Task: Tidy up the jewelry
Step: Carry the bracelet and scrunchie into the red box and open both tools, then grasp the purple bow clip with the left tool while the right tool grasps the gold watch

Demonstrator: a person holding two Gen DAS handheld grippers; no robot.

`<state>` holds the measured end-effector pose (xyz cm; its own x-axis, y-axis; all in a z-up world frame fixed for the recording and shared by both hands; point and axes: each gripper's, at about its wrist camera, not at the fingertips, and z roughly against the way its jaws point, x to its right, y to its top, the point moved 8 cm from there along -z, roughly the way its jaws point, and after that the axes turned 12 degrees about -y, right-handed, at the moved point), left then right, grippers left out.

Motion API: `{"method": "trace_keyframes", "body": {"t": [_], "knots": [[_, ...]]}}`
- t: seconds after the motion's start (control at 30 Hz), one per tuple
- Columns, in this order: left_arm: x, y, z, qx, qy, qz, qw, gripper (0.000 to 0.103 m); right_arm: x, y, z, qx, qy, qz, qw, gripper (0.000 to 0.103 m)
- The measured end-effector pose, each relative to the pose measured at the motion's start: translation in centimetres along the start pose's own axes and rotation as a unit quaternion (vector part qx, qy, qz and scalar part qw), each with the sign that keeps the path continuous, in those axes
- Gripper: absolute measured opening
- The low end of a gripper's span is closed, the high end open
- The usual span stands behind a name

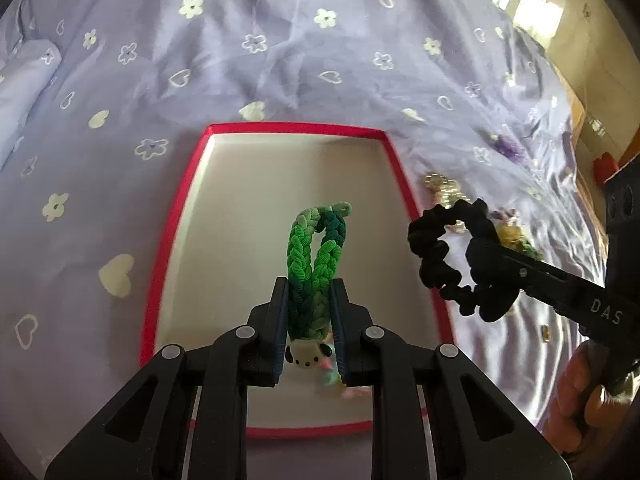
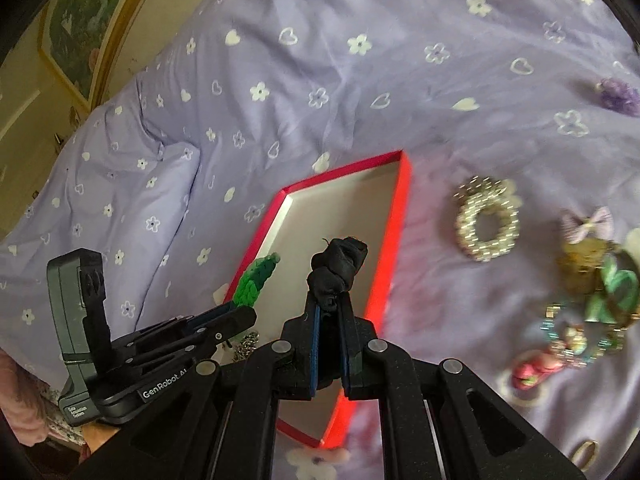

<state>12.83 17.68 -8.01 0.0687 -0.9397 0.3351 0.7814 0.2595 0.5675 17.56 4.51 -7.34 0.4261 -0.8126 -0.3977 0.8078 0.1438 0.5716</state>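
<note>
The red box point(image 1: 176, 216) lay on the purple bedspread point(image 1: 280, 60) with almost nothing in it. The left gripper point(image 1: 310, 300), clamping a green braided band point(image 1: 316, 256), and the right gripper point(image 2: 330, 312), pinching a black scrunchie point(image 2: 338, 268), hung above it. A beaded bracelet point(image 2: 486, 220), bows and charms remained right of the box, so most sorting seemed left.

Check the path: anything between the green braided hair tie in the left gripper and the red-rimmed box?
Nothing visible blocks it. The left gripper is shut on the green braided hair tie, already over the red-rimmed box, whose white floor looks bare here. The right gripper, shut on a black scrunchie, hangs beside the box's right rim.
</note>
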Motion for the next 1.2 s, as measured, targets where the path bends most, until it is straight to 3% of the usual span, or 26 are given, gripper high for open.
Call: {"method": "trace_keyframes", "body": {"t": [0.43, 0.8, 1.0, 1.13, 1.2], "knots": [[-4.8, 1.1, -2.9, -0.023, 0.031, 0.015, 0.9991, 0.018, -2.5, 0.6, -6.6, -0.043, -0.013, 0.029, 0.999, 0.008], [-6.1, 0.6, -5.0, -0.043, 0.038, 0.025, 0.9980, 0.020, -2.2, 0.9, -8.6, -0.056, -0.050, 0.054, 0.996, 0.012], [-6.4, 0.6, -4.8, -0.043, 0.044, 0.033, 0.9976, 0.028, -2.3, 1.0, -8.6, -0.058, -0.050, 0.056, 0.995, 0.020], [-6.4, 0.7, -4.4, -0.038, 0.047, 0.036, 0.9976, 0.046, -2.1, 1.1, -8.3, -0.057, -0.051, 0.050, 0.996, 0.026], [-6.3, 0.8, -3.9, -0.035, 0.051, 0.034, 0.9975, 0.050, -2.1, 1.1, -8.1, -0.057, -0.049, 0.046, 0.996, 0.026]]}}
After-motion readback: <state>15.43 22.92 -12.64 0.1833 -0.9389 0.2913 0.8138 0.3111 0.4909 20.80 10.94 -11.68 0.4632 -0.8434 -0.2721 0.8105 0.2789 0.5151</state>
